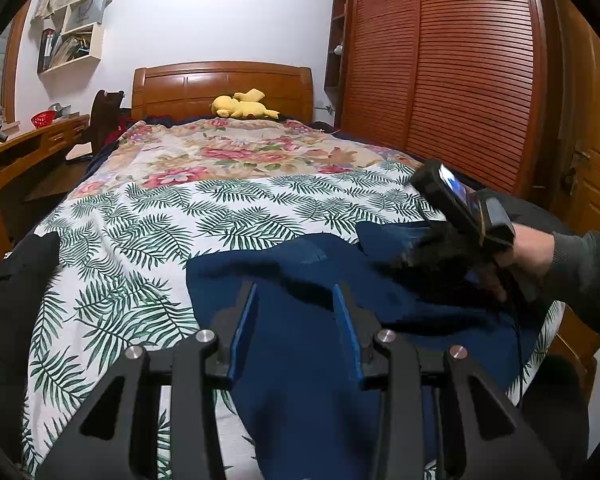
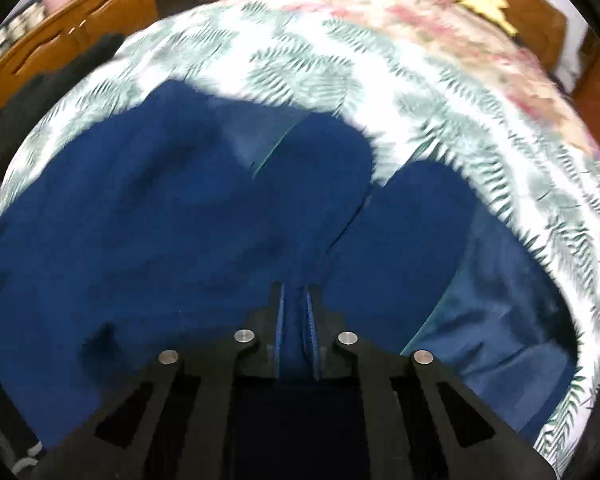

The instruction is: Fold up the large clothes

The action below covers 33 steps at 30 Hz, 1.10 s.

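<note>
Navy cloth, soft and limp: the garment (image 1: 300, 360) lies rumpled on the leaf-print sheet (image 1: 140, 240) at the near end of the bed. My right gripper (image 2: 296, 312) is pinched tight on a fold of it; my left gripper (image 1: 296, 320) hovers above it, jaws parted, holding nothing. I judge it light but floppy, likely to sag and drag, so I'd grip it at hems or seams, both corners together.

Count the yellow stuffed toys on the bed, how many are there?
1. A yellow plush toy lies at the far end of the bed, against the brown wooden headboard. More could be hidden beyond the camera views.
</note>
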### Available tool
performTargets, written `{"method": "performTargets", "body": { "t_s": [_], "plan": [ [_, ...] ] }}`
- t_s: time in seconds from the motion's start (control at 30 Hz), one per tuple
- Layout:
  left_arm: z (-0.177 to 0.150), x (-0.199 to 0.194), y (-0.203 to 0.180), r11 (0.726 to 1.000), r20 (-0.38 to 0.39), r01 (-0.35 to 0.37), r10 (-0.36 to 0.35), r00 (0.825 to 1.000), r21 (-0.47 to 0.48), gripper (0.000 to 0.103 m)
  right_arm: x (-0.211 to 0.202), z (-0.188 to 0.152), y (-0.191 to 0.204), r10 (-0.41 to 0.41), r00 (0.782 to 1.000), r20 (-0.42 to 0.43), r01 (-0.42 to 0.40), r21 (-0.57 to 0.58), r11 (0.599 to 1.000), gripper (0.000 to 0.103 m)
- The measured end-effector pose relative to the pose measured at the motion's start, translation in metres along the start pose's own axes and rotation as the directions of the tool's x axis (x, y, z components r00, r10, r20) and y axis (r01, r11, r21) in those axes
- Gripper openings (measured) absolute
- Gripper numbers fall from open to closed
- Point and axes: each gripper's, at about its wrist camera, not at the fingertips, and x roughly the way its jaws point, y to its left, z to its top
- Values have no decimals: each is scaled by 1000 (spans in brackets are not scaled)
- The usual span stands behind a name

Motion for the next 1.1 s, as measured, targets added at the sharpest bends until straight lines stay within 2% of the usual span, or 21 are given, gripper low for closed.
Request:
{"method": "performTargets", "body": {
  "t_s": [0.1, 0.2, 0.3, 0.37, 0.47, 0.57, 0.63, 0.73, 0.9, 1.1],
  "plan": [
    [1, -2, -1, 1000, 4, 7, -7, 1000, -1, 37, -12, 29, -2, -78, 992, 98, 80, -9, 997, 4],
    [1, -3, -1, 1000, 4, 7, -7, 1000, 2, 37, -14, 54, 1, -142, 978, 151, 151, -46, 988, 4],
    [2, -3, 0, 1000, 8, 8, -8, 1000, 0, 37, -7, 66, 8, -177, 969, 173, 194, -89, 977, 4],
    [2, -4, 0, 1000, 9, 10, -10, 1000, 0, 37, 6, 71, 7, -189, 971, 146, 204, -90, 975, 4],
    [2, -4, 0, 1000, 7, 12, -12, 1000, 0, 37, 29, 67, -5, -226, 971, 83, 231, -58, 971, 4],
    [3, -2, -1, 1000, 3, 15, -15, 1000, -1, 37, 32, 62, -20, -237, 968, 85, 238, -3, 971, 7],
    [3, -1, -2, 1000, 1, 21, -21, 1000, -1, 37, 21, 61, -29, -234, 966, 113, 233, 26, 972, 25],
    [4, 1, -6, 1000, 1, 28, -28, 1000, 1, 37, 0, 63, -46, -261, 956, 135, 256, 56, 965, 36],
    [7, 1, -16, 999, 8, 42, -42, 999, 11, 38, -43, 52, -77, -268, 949, 167, 251, 116, 961, 38],
    [8, 3, -31, 998, 9, 63, -63, 998, 26, 39, -57, 1, -126, -306, 948, 88, 285, 195, 939, 38]
  ]
}}
